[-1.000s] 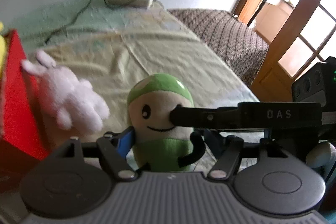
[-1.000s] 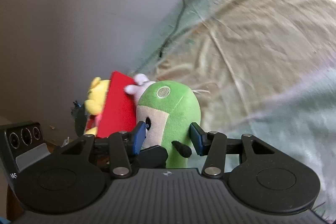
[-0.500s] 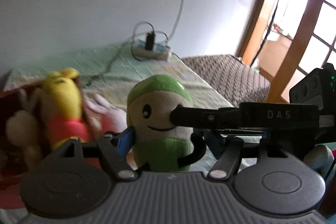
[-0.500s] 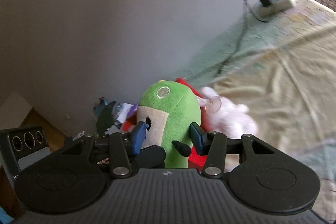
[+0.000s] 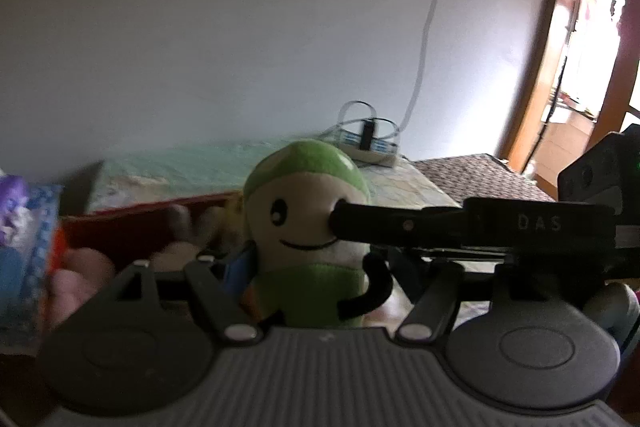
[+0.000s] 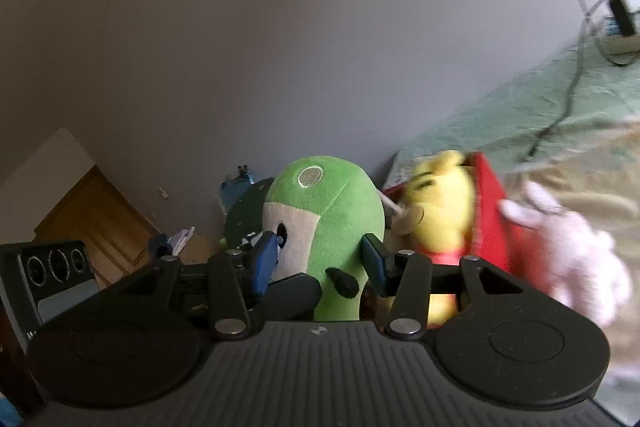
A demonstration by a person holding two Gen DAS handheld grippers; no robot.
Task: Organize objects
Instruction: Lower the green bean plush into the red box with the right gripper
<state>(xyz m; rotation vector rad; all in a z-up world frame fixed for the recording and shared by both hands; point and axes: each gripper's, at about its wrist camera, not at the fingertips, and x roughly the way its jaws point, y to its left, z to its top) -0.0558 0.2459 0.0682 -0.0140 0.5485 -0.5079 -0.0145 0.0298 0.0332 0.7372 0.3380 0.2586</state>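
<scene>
green plush toy: I hold one green plush toy (image 6: 324, 227) in both sets of tongs at once, upright, its long axis standing vertical.
left tongs: my left tongs (image 5: 316, 267) are clamped on the toy's lower body, one pad on each side, with its face turned toward this camera.
right tongs: my right tongs (image 6: 320, 263) are closed on the same toy from its side; one of these fingers lies across the face in the left view.
nearer hand: neither; both grip it equally.
red box: one red box (image 6: 490, 219) sits just beyond and to the right of the right tongs, and behind and left of the toy in the left view. I judge it the place for the toy, so the move turns on carrying the toy rightward over its rim.
yellow bear: one yellow bear (image 6: 442, 199) already sits in the box, close beside the toy.
pink plush: one pink plush (image 6: 576, 251) hangs outside the box wall, further right.
bed: the bed (image 6: 560, 107) carries the box.
power strip: one power strip (image 5: 370, 147) lies far behind, by the wall.
</scene>
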